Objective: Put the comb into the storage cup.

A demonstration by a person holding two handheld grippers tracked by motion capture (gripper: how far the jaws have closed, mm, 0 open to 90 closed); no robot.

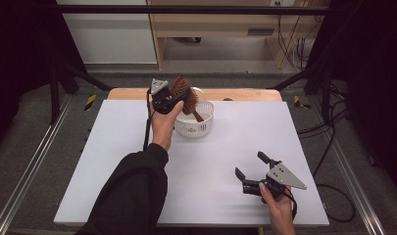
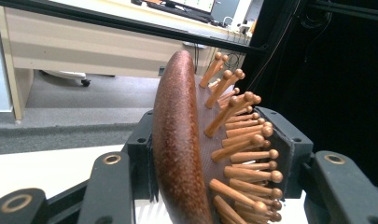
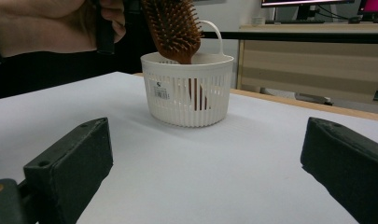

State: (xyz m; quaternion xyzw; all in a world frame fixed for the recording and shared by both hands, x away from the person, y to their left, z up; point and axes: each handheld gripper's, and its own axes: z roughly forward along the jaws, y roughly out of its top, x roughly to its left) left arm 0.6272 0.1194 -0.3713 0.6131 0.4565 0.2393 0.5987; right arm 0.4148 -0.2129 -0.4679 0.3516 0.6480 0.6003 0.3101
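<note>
Right gripper [image 1: 249, 165]: rested low on the near right of the white worktop [image 1: 137, 171], jaws spread wide, nothing between them.
Left gripper [image 1: 182, 96]: raised at the far side, jaws clamped on the head of a brown wooden paddle hairbrush [image 2: 186, 154], one jaw on its back, the other against the bristle pins.
Hairbrush position: head up, handle pointing down into the white slatted basket [image 3: 186, 100].
Basket: stood on the worktop near its far edge.
Step, as I judged it: either lowering the brush into the basket or lifting it out; I couldn't tell which.
Next move: if lowering, sink further, then open.
</note>
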